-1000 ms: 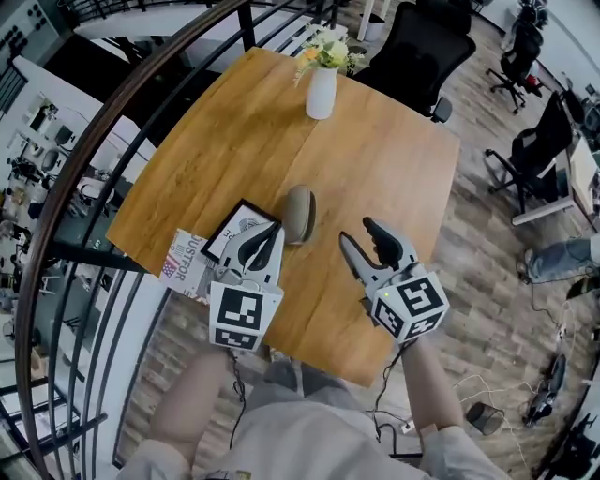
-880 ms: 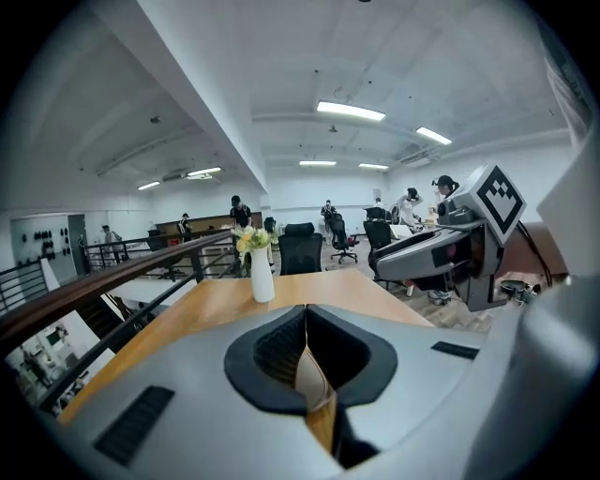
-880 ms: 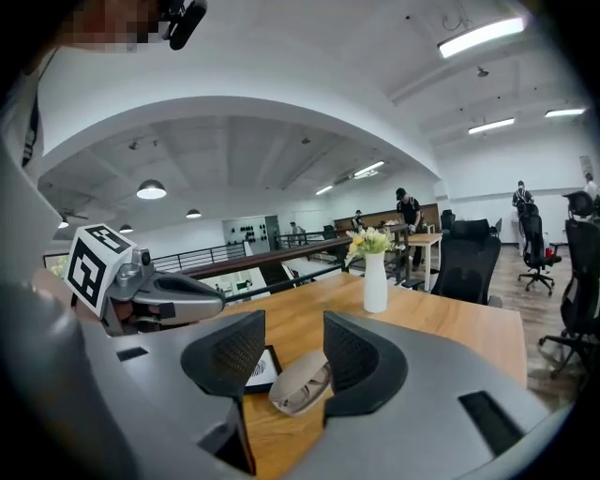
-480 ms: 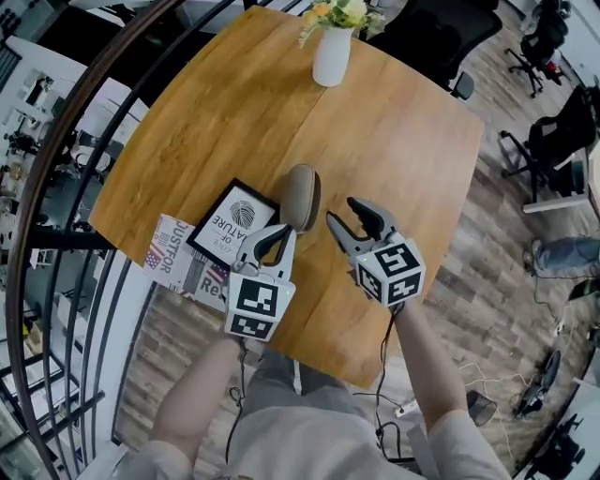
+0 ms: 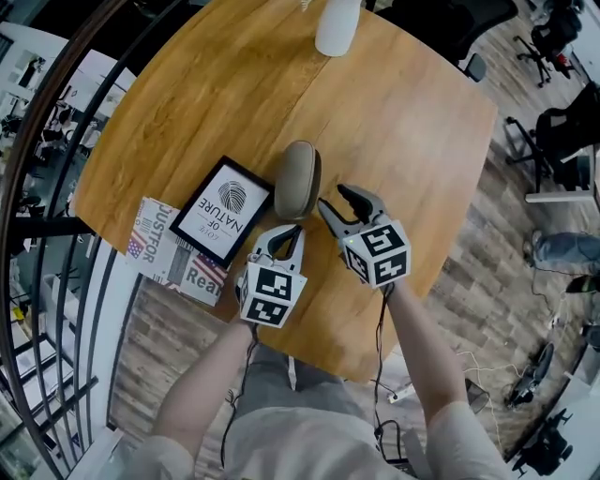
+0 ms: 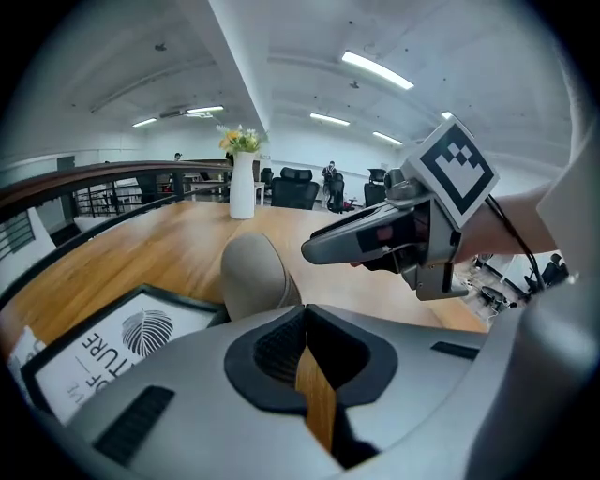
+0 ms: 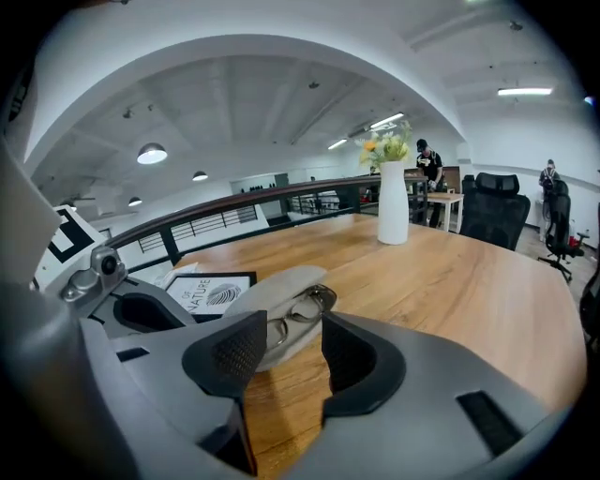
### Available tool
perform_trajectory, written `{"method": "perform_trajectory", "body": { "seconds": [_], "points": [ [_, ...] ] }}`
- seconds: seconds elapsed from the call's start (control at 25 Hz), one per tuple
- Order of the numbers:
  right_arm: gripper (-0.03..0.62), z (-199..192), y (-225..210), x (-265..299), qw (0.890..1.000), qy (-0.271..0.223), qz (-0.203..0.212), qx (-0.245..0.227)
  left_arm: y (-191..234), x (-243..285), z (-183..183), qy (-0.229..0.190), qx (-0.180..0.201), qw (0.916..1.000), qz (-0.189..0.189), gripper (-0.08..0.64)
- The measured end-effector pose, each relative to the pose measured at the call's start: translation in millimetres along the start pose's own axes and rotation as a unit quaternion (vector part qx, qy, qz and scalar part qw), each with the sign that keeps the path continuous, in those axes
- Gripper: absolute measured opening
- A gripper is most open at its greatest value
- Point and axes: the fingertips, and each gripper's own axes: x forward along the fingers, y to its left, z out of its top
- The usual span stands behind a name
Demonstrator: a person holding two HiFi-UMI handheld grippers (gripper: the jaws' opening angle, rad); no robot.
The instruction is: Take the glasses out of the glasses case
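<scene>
On the surface (image 5: 403, 141) in front of you, the glasses case (image 5: 298, 180) lies midway across, toward your side. The glasses (image 7: 298, 314) sit inside it, showing at the opening that faces your right. Just left of the case lies a framed print (image 5: 223, 211), resting partly on a magazine (image 5: 173, 253) that juts past the surface's near left edge. A vase (image 5: 337, 26) stands at the far side, well apart from the case. A railing (image 5: 56, 187) curves round beyond the surface's left edge; office chairs (image 5: 562, 131) stand on the floor off to your right.
</scene>
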Motion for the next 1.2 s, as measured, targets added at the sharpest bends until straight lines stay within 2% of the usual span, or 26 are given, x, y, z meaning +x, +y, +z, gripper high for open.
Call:
{"method": "perform_trajectory", "body": {
  "seconds": [0.12,0.28,0.52,0.76,0.92,1.04,1.2],
  "points": [
    [0.206,-13,0,15,1.0,0.012,0.008,-0.012,-1,16,-10,0.003,-0.014,0.9999,0.006,0.017],
    [0.203,-23,-6,27,1.0,0.022,0.009,-0.008,4,30,-7,-0.021,-0.044,0.9984,0.028,0.016],
    [0.195,-36,-9,37,0.999,0.036,0.013,0.0,5,37,-1,-0.034,-0.057,0.9973,0.032,0.017],
    [0.19,-38,-9,36,0.999,0.047,0.013,-0.024,9,28,23,-0.091,-0.111,0.9891,0.035,0.016],
    [0.19,-38,-8,37,0.997,0.058,0.017,-0.038,28,12,43,-0.125,-0.147,0.9788,0.069,0.015],
    [0.19,-37,-7,37,0.997,0.064,0.018,-0.049,46,1,51,-0.132,-0.145,0.9762,0.092,0.016],
    [0.19,-36,-6,37,0.995,0.076,0.021,-0.062,66,-11,44,-0.126,-0.145,0.9738,0.121,0.016]
  ]
}}
